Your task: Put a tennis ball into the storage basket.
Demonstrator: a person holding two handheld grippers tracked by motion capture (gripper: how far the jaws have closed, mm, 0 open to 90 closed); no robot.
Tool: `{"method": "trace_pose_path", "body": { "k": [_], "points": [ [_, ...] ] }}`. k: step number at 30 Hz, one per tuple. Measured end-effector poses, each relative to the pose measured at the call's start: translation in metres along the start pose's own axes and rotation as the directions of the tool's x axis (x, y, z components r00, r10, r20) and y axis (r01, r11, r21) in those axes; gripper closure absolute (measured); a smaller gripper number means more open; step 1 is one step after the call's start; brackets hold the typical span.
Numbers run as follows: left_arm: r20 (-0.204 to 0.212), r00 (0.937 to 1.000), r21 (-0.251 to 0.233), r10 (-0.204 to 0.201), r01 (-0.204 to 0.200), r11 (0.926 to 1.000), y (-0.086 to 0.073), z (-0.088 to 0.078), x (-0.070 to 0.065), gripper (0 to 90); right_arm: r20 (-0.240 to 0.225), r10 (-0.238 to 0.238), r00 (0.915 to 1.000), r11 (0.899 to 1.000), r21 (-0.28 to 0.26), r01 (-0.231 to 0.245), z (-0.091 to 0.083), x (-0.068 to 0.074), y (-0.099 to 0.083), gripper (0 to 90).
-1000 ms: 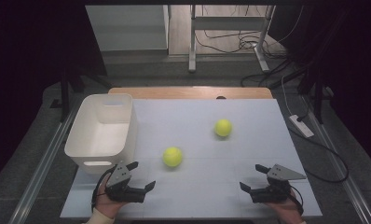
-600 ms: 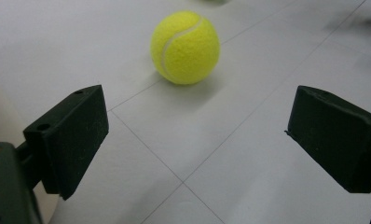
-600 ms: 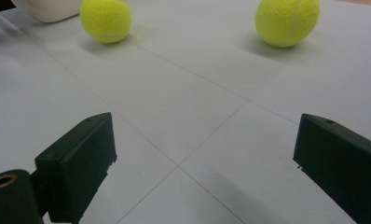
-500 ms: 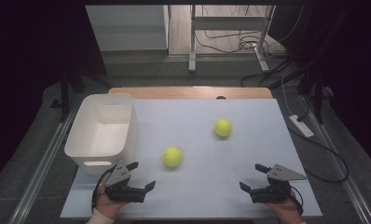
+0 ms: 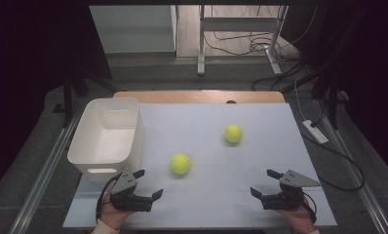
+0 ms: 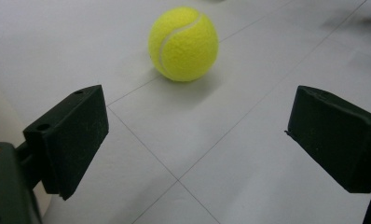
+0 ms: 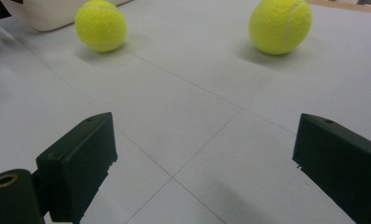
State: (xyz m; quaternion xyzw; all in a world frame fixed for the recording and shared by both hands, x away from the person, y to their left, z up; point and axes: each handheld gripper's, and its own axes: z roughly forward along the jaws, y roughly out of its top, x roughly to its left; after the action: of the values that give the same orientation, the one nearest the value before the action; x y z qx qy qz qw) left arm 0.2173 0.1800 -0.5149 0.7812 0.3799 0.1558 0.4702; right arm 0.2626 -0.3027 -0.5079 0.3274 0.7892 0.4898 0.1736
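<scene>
So my left gripper (image 5: 148,184) has its black fingers (image 6: 67,140) spread wide with nothing between them, just bare white tabletop (image 5: 202,131). Straight ahead of them, near but not touching, sits the closer fuzzy yellow-green tennis ball (image 6: 183,43), resting on the tabletop with its white seam curving across the top. In the high view that same ball (image 5: 180,164) is a bit up and to the right of my left gripper.

My right gripper (image 5: 265,184) is just as released, fingers (image 7: 76,163) wide apart and holding nothing, parked low over the near right part of the tabletop. From its own view I can see both balls well ahead: the closer one (image 7: 100,25) off to the left, and the second yellow-green tennis ball (image 7: 280,26) off to the right. In the high view that second ball (image 5: 233,133) lies farther back, right of centre, well apart from the first.

Over on the left edge stands a white rectangular plastic bin (image 5: 108,134), upright, with my left gripper just in front of its near corner.
</scene>
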Motion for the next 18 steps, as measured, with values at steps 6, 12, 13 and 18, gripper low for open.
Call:
{"method": "trace_pose_path", "body": {
  "k": [6, 12, 13, 18],
  "points": [
    [0.01, 0.9999, 0.005, 0.004, -0.004, 1.0, 0.005, -0.001, -0.001, 6.1, -0.004, 0.0, 1.0, 1.0, -0.002, 0.0, 0.002, 0.0, 0.001, 6.0],
    [-0.007, 0.9999, 0.035, 0.015, -0.014, 0.9993, 0.011, 0.003, -0.005, 6.7, -0.004, 0.002, 1.0, 1.0, -0.004, -0.002, 0.001, 0.0, 0.001, 6.2],
    [-0.005, 0.9999, 0.035, 0.015, -0.015, 0.9993, 0.012, 0.003, -0.005, 6.8, -0.004, 0.006, 1.0, 1.0, -0.005, -0.006, 0.001, 0.0, 0.001, 6.2],
    [0.002, 0.9999, 0.041, 0.017, -0.017, 0.999, 0.017, 0.003, -0.008, 7.0, -0.011, 0.012, 0.9999, 1.0, -0.008, -0.012, 0.001, 0.0, 0.001, 6.3]
  ]
}}
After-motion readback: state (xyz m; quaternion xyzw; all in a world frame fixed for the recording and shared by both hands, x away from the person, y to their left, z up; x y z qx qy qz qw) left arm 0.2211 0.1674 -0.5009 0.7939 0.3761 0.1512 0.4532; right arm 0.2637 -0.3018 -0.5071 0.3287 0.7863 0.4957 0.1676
